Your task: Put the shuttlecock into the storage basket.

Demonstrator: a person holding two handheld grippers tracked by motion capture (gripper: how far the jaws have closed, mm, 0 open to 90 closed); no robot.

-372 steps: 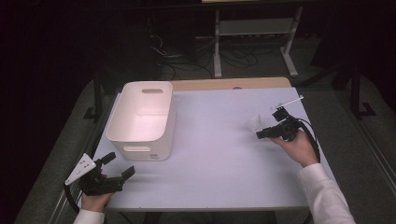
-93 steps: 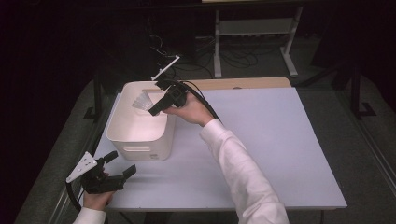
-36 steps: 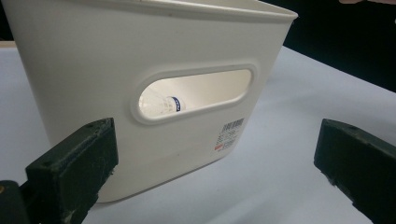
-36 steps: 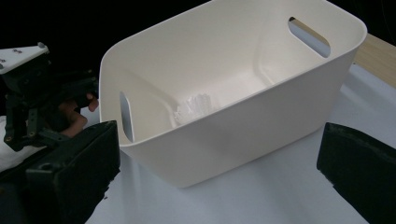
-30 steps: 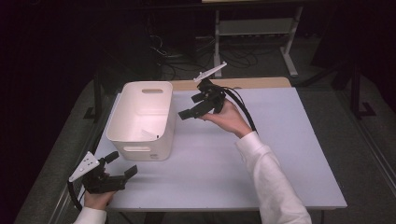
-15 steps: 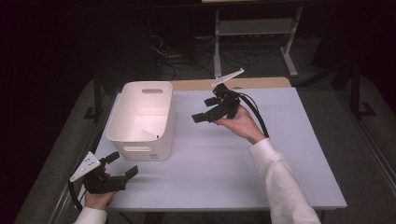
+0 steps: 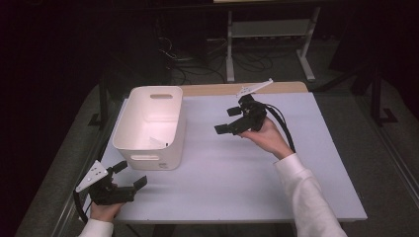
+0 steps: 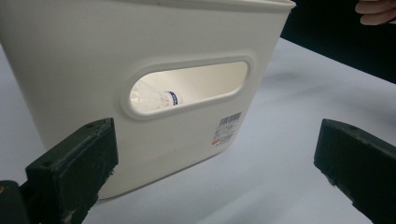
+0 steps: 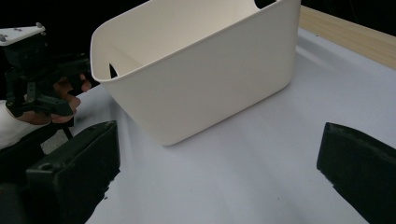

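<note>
Shuttlecock (image 8: 156,97) inside white bin (image 7: 148,126), both hand-held grippers apart, empty, outside it.

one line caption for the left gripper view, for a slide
Open left claw facing the white plastic bin; a white shuttlecock with a blue band shows through the bin's oval handle slot.

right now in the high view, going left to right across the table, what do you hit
left gripper → white bin → right gripper → the hand holding it
</note>
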